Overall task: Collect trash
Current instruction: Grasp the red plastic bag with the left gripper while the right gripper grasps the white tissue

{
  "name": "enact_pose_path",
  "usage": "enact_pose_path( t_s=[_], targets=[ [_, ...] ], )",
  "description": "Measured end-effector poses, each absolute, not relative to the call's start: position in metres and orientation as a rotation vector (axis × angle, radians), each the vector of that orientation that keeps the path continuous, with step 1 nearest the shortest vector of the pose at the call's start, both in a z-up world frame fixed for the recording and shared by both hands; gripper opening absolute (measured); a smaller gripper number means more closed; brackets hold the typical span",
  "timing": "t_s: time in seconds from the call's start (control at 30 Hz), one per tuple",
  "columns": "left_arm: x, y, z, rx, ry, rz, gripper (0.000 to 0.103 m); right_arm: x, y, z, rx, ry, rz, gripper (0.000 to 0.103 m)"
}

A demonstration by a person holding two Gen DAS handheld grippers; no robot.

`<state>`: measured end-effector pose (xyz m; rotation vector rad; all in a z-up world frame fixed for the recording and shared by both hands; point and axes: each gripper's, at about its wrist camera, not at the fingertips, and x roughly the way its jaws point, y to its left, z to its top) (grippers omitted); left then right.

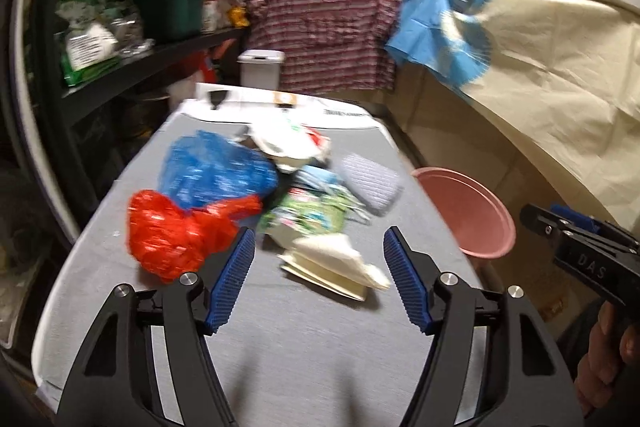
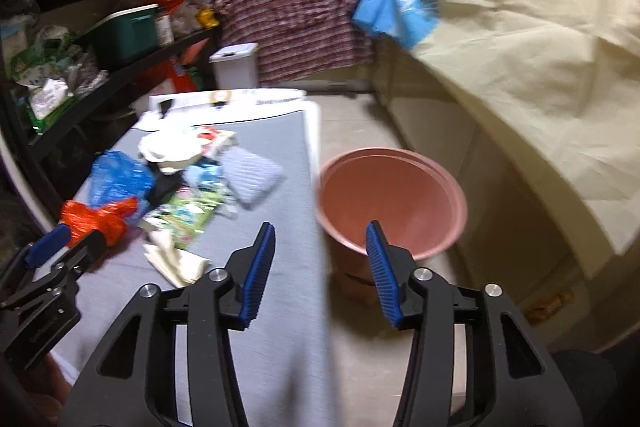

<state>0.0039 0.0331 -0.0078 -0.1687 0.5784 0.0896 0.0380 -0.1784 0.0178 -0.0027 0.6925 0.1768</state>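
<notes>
Grey table (image 1: 280,347) under the left gripper (image 1: 319,267) in the left wrist view. Blue fingers (image 1: 234,279) spread apart, holding nothing. Between the tips, low on the table: a cream paper wad (image 1: 332,267), not touched. Left of the wad, by the left finger: a red bag (image 1: 172,231). Behind the red bag: a blue bag (image 1: 212,171). Past the wad: green wrappers (image 1: 308,215), a grey pad (image 1: 370,183) and white scraps (image 1: 288,143), all in one heap. Right of the table, on the floor: a pink bucket (image 1: 472,215). Far right: the right gripper (image 1: 568,239) in a hand (image 1: 608,355).

Pink bucket (image 2: 392,199) again in the right wrist view, just past the table (image 2: 280,227) edge, with nothing seen inside. Right gripper (image 2: 320,255) over that edge, fingers (image 2: 260,271) partly apart and empty. Left of the bucket, on the table: the trash heap, with the wad (image 2: 176,259) nearest, red bag (image 2: 96,219) and blue bag (image 2: 116,179) farther left. Far left: the left gripper (image 2: 60,251) by the red bag.
</notes>
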Motion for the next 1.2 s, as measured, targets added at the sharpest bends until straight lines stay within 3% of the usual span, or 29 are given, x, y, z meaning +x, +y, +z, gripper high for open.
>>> enact_pose_path(
  t_s=[0.63,0.77,0.9,1.07,1.2],
  targets=[
    [0.034,0.15,-0.048,-0.294,0.679,0.436,0.065,0.082,-0.054,-0.06,-0.158,0.858,0.546,0.052],
    [0.042,0.152,-0.059,-0.31,0.727,0.425,0.064,0.086,-0.055,-0.068,-0.155,0.892,0.549,0.033],
    [0.046,0.147,-0.062,-0.296,0.743,0.396,0.053,0.085,-0.056,-0.068,-0.146,0.895,0.566,0.014],
    [0.043,0.141,-0.059,-0.28,0.745,0.385,0.044,0.073,-0.056,-0.062,-0.159,0.874,0.592,0.004],
    [0.036,0.14,-0.054,-0.275,0.741,0.395,0.038,0.063,-0.06,-0.054,-0.159,0.85,0.596,0.003]
  ],
)
